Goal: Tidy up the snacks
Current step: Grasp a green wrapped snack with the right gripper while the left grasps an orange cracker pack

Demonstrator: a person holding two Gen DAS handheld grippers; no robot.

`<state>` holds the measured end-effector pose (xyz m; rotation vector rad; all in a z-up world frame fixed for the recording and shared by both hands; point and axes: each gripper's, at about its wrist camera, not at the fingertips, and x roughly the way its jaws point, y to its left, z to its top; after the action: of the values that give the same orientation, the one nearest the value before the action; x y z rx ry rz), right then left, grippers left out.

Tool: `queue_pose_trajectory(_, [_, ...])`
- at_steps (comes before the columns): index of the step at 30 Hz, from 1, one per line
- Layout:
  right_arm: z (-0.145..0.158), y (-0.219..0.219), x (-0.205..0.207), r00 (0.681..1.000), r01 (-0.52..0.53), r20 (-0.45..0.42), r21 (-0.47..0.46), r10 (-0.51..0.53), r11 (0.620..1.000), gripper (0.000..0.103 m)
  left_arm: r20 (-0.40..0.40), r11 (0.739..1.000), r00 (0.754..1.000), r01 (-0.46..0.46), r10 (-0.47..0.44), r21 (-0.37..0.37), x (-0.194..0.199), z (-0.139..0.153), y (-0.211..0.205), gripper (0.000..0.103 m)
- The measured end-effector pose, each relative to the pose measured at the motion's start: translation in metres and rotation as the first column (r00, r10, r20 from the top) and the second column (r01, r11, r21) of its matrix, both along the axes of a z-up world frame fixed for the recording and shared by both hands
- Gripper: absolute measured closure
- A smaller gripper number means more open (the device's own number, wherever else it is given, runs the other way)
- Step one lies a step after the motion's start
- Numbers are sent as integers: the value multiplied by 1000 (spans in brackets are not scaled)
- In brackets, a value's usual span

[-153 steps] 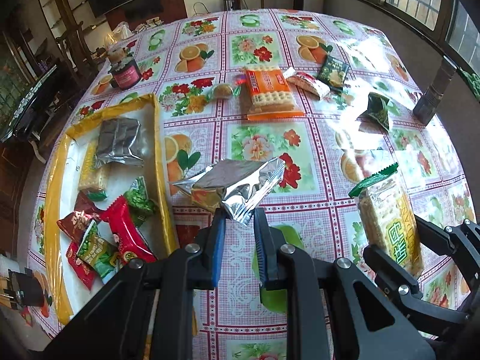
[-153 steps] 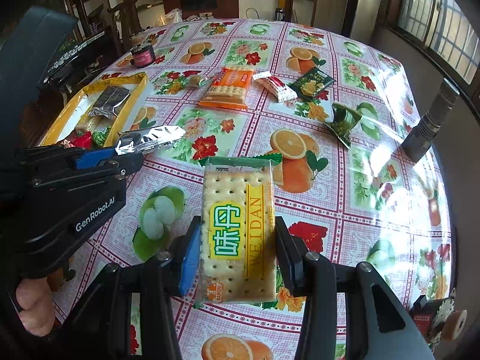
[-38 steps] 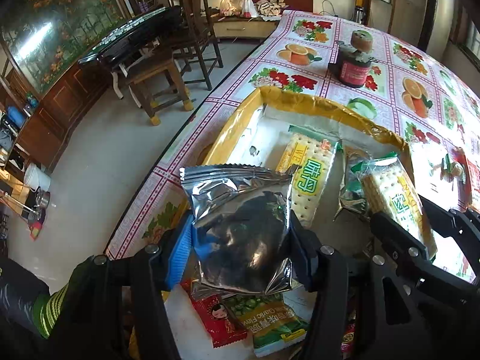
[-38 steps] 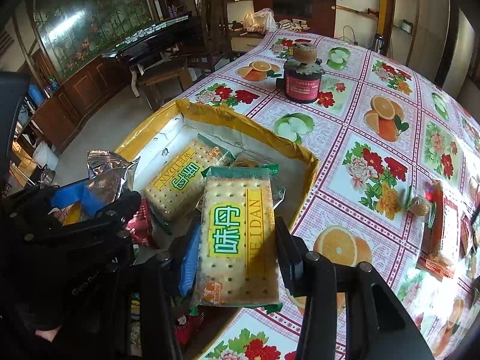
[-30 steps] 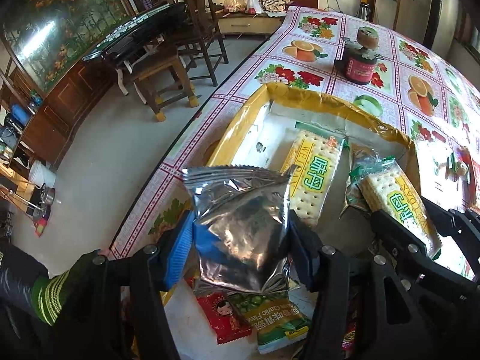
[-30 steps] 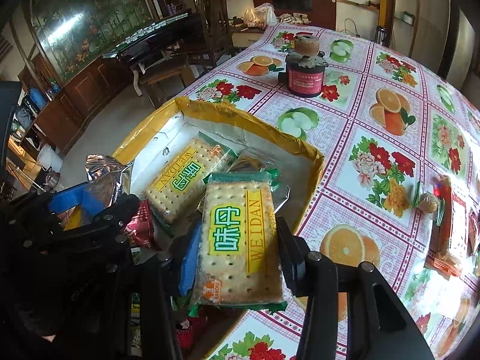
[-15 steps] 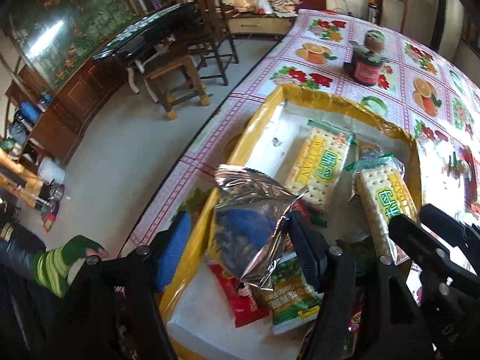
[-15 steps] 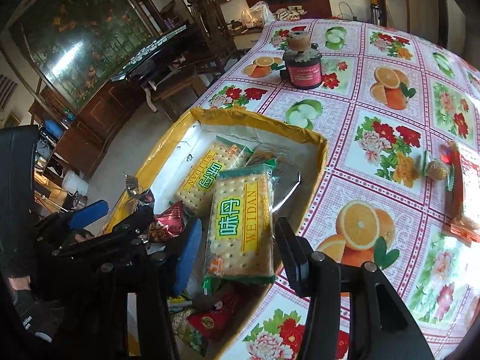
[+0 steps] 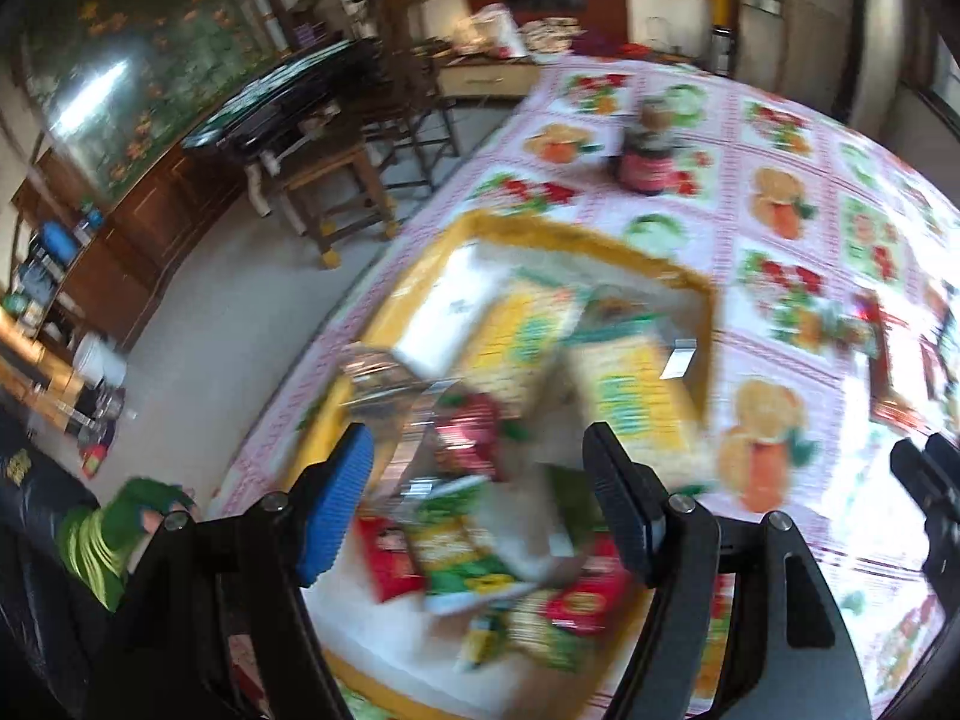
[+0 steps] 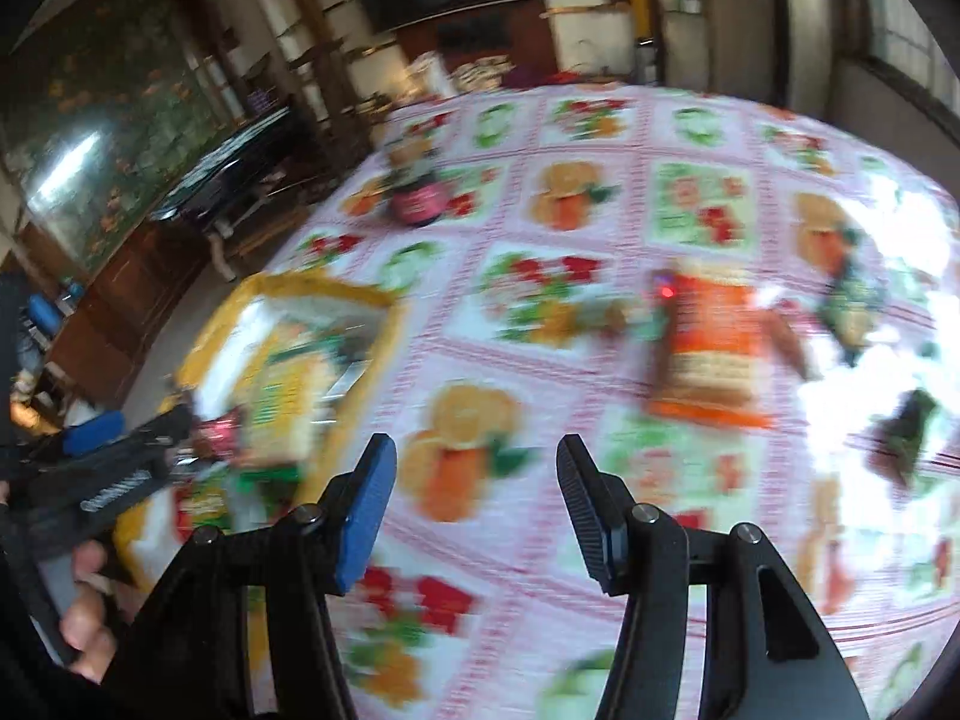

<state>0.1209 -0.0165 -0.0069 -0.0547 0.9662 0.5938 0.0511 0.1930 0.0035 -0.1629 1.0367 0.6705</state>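
A table covered with a pink fruit-and-flower tablecloth (image 10: 540, 360) fills both views, with dark wooden furniture and a stool (image 9: 324, 180) on the pale floor beyond its left edge. Both pictures are blurred.

Left wrist view: the left gripper (image 9: 480, 504) stands above the near end of a yellow-rimmed tray (image 9: 690, 282). Its jaws are spread and have just been opening; nothing is clamped between them. Directly beneath lie small red and green snack packets (image 9: 462, 552). A silver foil bag (image 9: 396, 384) lies at the tray's left rim, just beyond the blue finger pad (image 9: 336, 510). Further in, two yellow cracker packs (image 9: 630, 396) lie side by side. A green striped sleeve (image 9: 102, 540) shows at lower left. Past the tray stands a dark jar (image 9: 648, 156).

Right wrist view: the right gripper (image 10: 477, 516) is over bare tablecloth to the right of the tray. Its jaws are apart, have just been opening, and hold nothing. A hand (image 10: 84, 624) grips the other tool at lower left. Further off, an orange cracker pack (image 10: 708, 354) lies on the cloth, with dark green packets (image 10: 852, 300) to its right, well apart from the tray.
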Motion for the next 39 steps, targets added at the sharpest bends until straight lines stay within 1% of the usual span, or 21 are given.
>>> queue_pose_trajectory(2, [0, -44, 16, 996, 89, 26, -43, -88, 995, 45, 15, 999, 999, 41, -41, -19, 13, 6, -18, 30])
queue_pose_trajectory(4, [-3, -79, 28, 985, 174, 25, -61, -173, 983, 45, 28, 996, 996, 82, -81, -37, 28, 10, -35, 30])
queue_pose_trajectory(5, [-6, -104, 38, 974, 227, 12, -67, -227, 972, 45, 33, 992, 994, 109, -107, -58, 36, 11, -45, 30])
queue_pose_trajectory(8, [-12, -153, 58, 941, 336, -14, -77, -338, 939, 45, 31, 978, 982, 190, -188, -91, 66, 11, -77, 30])
queue_pose_trajectory(10, [-16, -175, 65, 924, 377, -44, -61, -380, 924, 43, 32, 965, 969, 245, -243, -96, 87, 9, -101, 30])
queue_pose_trajectory(12, [-25, -190, 78, 907, 408, -95, -36, -409, 912, 43, 29, 953, 960, 281, -279, -117, 105, 7, -118, 30])
queue_pose_trajectory(13, [-30, -192, 83, 903, 414, -107, -41, -416, 910, 43, 29, 945, 954, 299, -297, -137, 115, 4, -126, 30])
queue_pose_trajectory(16, [-43, -198, 95, 896, 422, -124, -67, -427, 904, 43, 30, 928, 941, 336, -336, -162, 139, -1, -143, 30])
queue_pose_trajectory(18, [-52, -196, 105, 894, 419, -146, -67, -424, 906, 43, 22, 926, 940, 339, -340, -166, 153, -7, -150, 30])
queue_pose_trajectory(19, [-55, -195, 108, 892, 420, -150, -77, -427, 904, 43, 25, 922, 938, 344, -345, -179, 159, -10, -154, 30])
queue_pose_trajectory(20, [-56, -196, 110, 892, 423, -133, -84, -431, 902, 43, 26, 918, 937, 348, -349, -193, 165, -13, -158, 30])
queue_pose_trajectory(22, [-56, -195, 113, 893, 428, -99, -114, -439, 897, 43, 21, 923, 940, 337, -340, -187, 174, -17, -166, 30])
queue_pose_trajectory(23, [-56, -195, 114, 893, 432, -83, -122, -443, 893, 48, 16, 925, 941, 335, -337, -181, 178, -18, -170, 30])
queue_pose_trajectory(24, [-57, -194, 115, 893, 433, -68, -134, -444, 891, 54, 9, 924, 941, 333, -338, -187, 184, -22, -175, 30])
queue_pose_trajectory(25, [-57, -194, 116, 894, 432, -56, -144, -444, 890, 56, -2, 923, 941, 330, -337, -195, 189, -26, -179, 30])
queue_pose_trajectory(28, [-57, -196, 116, 899, 424, -55, -139, -435, 895, 57, -18, 926, 945, 318, -328, -201, 199, -36, -192, 30])
queue_pose_trajectory(33, [-58, -195, 119, 910, 400, -57, -145, -411, 905, 57, -60, 925, 938, 325, -342, -196, 213, -48, -215, 30])
queue_pose_trajectory(35, [-59, -195, 118, 913, 393, -56, -149, -404, 907, 57, -93, 924, 936, 313, -339, -219, 220, -58, -219, 30])
queue_pose_trajectory(39, [-59, -195, 118, 918, 381, -57, -150, -392, 913, 57, -128, 937, 943, 275, -306, -213, 229, -73, -215, 29])
